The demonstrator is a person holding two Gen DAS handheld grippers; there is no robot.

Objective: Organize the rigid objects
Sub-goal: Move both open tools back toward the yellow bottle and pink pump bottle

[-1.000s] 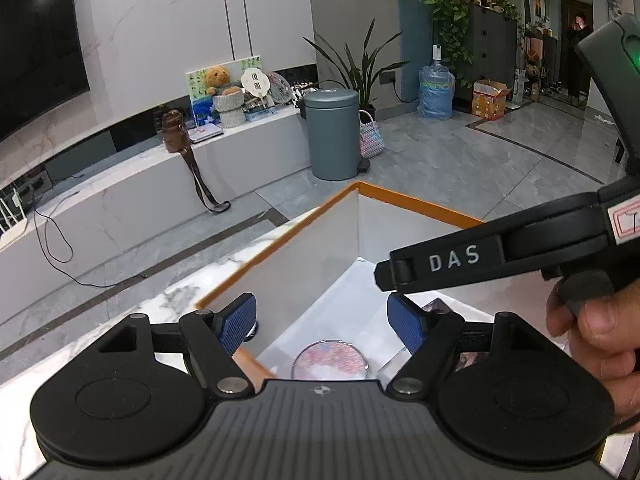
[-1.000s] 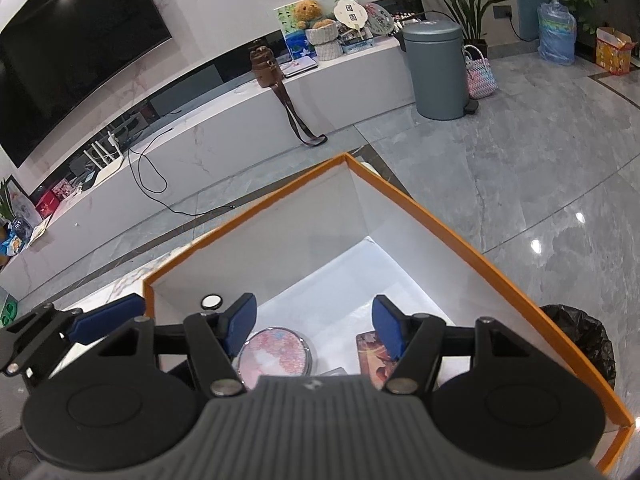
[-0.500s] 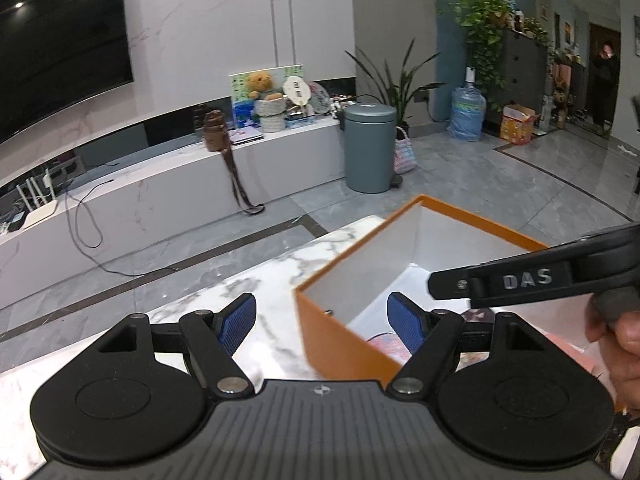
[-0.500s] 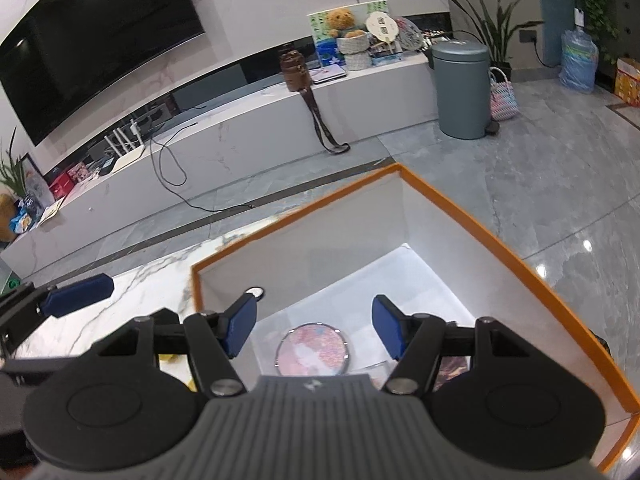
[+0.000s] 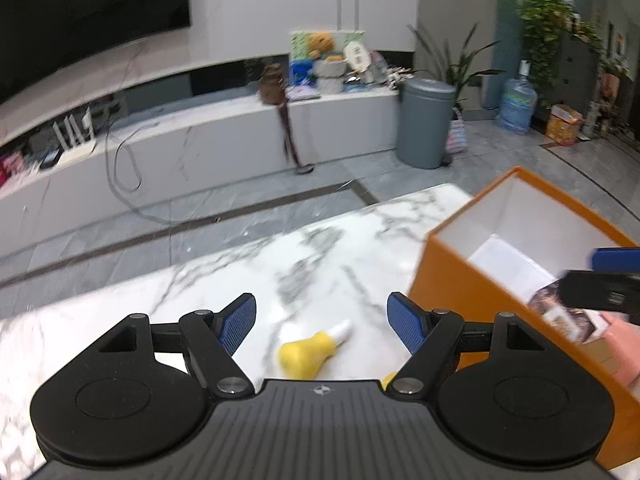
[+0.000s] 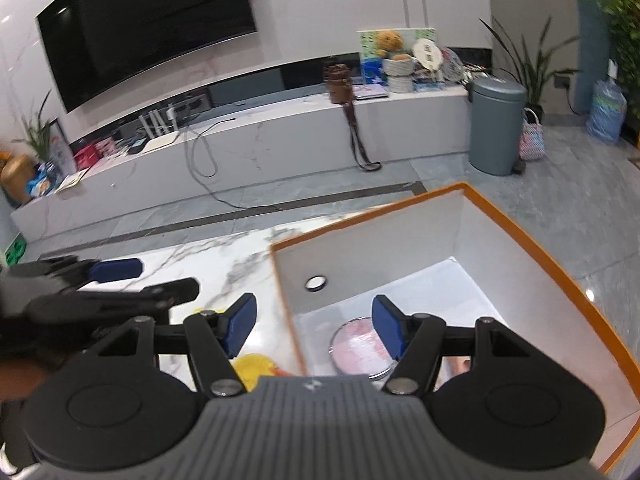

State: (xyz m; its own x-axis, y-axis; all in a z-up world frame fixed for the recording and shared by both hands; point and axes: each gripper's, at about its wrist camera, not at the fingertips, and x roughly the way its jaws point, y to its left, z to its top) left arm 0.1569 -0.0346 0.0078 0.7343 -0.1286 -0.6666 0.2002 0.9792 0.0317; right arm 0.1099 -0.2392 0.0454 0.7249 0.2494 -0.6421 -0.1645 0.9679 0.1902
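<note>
Left gripper (image 5: 322, 322) left box (image 5: 460, 292); yellow toy (image 5: 308, 350) below.

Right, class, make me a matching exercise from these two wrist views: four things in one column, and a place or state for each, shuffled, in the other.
Things:
1. yellow bottle
2. round pink mirror
3. orange box
4. left claw

Places or states:
A. open, holding nothing
B. lying on its side on the marble table
C. flat on the box floor
D. standing on the table, lid off

Pairs: 1-B, 2-C, 3-D, 4-A
</note>
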